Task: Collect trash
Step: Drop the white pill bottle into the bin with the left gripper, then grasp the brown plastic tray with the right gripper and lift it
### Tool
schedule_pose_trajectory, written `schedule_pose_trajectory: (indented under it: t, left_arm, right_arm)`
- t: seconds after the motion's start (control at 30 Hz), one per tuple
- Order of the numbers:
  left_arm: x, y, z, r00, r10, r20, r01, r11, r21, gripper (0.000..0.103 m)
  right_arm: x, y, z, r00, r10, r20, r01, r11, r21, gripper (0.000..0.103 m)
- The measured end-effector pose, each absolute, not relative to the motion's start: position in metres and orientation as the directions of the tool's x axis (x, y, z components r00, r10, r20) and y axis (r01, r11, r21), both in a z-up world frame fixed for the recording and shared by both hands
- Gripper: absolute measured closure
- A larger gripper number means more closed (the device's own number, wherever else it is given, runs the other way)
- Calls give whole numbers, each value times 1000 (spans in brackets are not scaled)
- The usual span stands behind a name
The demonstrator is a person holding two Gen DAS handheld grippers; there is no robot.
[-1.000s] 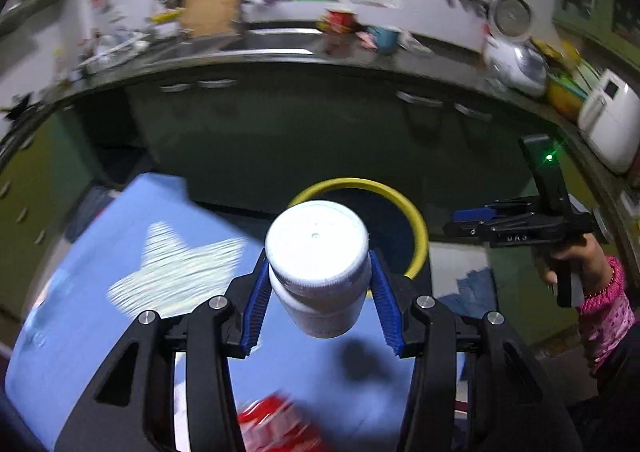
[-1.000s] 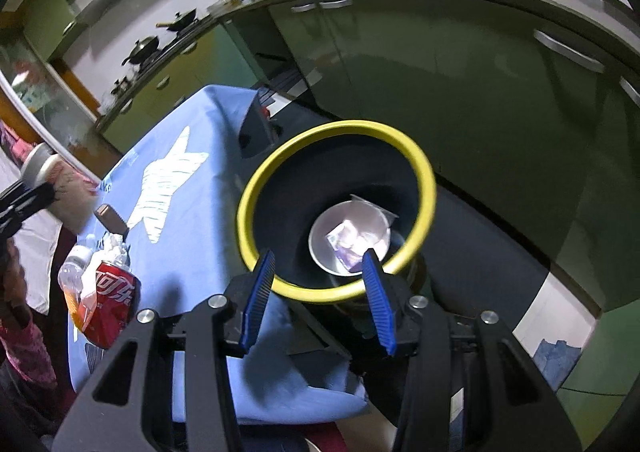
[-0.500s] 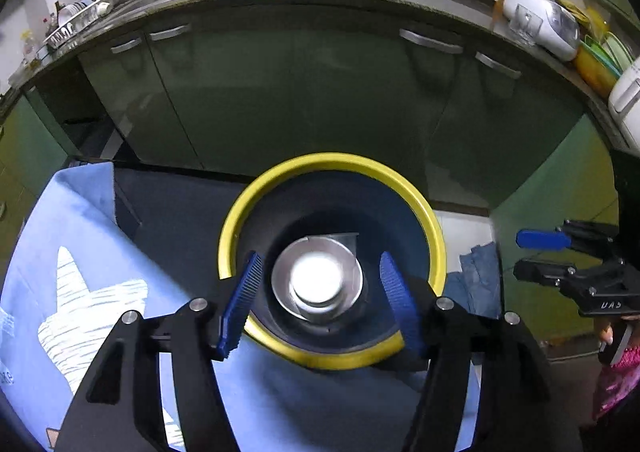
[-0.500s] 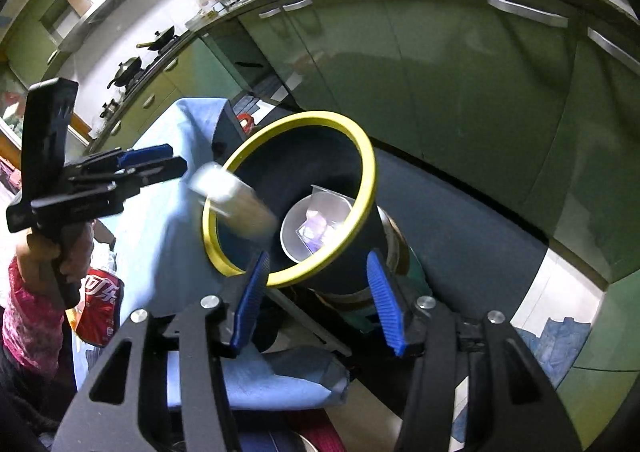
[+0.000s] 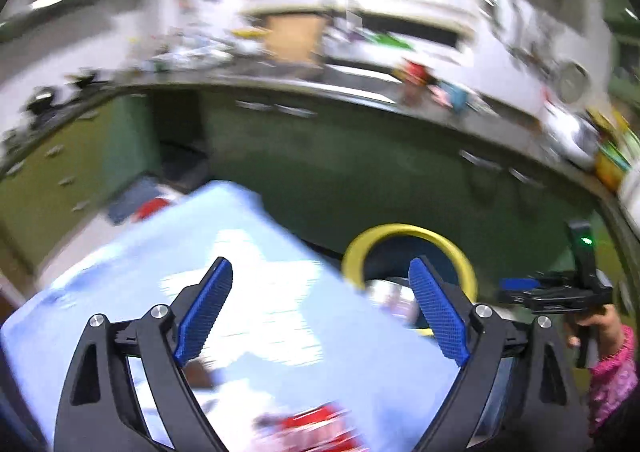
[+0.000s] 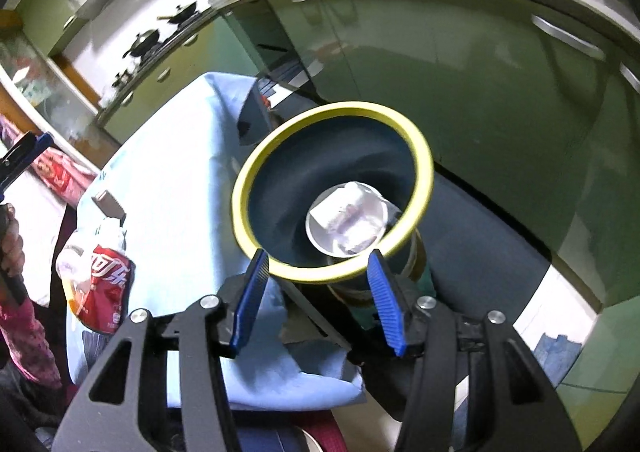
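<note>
**Over the blue-clothed table, both grippers empty beside the bin**

At the far right corner of the table (image 6: 168,156), which is draped in a light blue cloth, stands a dark bin (image 6: 332,192) with a yellow rim. Inside it lie a white bottle (image 6: 346,212) and other pale trash, one upon another at the bottom.

The left gripper (image 5: 322,312) hangs above the cloth, to the left of the bin. Its jaws have just been opening and now stand wide apart, with nothing between the blue pads. The view from it is smeared by motion.

The right gripper (image 6: 316,298) points down at the near rim of the bin. Its jaws are partly apart and hold nothing; the yellow rim shows between them but is not pinched.

On the near left of the table lies a red cola bottle (image 6: 102,284), crumpled, with a small brown block (image 6: 108,204) just beyond it. Green kitchen cabinets (image 6: 440,52) run along the far side
</note>
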State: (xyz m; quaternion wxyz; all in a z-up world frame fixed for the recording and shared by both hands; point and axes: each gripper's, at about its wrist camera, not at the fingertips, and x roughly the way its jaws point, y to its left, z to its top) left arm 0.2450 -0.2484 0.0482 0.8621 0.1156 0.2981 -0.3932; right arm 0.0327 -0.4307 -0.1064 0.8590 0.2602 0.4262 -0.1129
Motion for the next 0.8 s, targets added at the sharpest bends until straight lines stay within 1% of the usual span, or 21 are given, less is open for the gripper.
schedule_pose_trajectory:
  t: [0.03,0.17,0.27,0.33,0.37,0.57,0.7,0.73,0.8]
  left_arm:
    - [250,-219,52,577,-581,-574,698,716,-22,11]
    - [270,-132,51,717,-464,-519,540,842,-7,8]
    - [290,-76,40,783,-370,-500,424,906,-6,5]
    - [306,-45,27,822,-282,-494,327,945,5,5]
    - [312,-35,21,832,-257,-491,299,954,6,5]
    - [340,7,-19,846,-176,-504,181,983,-40,5]
    - [335,21,-32,857,-165,-489,159,986,-53,5]
    - [335,26,-33,861,-161,-482,148,987,-64,5]
    - [331,32,-35,864,-160,-478,136,987,-85,5]
  right_arm:
    - [38,-424,-104,608,31,-793,405,847,344,54]
    - [68,-396,-96,594,54,-803,349,882,317,54]
    - [100,-366,-89,584,93,-807,271,914,302,54]
    - [126,-341,-84,572,118,-811,210,936,284,54]
    - [138,-328,-81,569,130,-812,177,945,276,54]
    - [212,-234,-61,550,176,-817,-54,983,175,54]
    - [255,-178,-56,528,165,-833,-178,981,82,54]
    - [262,-170,-57,525,161,-836,-192,979,68,55]
    - [277,-155,-60,511,160,-845,-219,974,52,62]
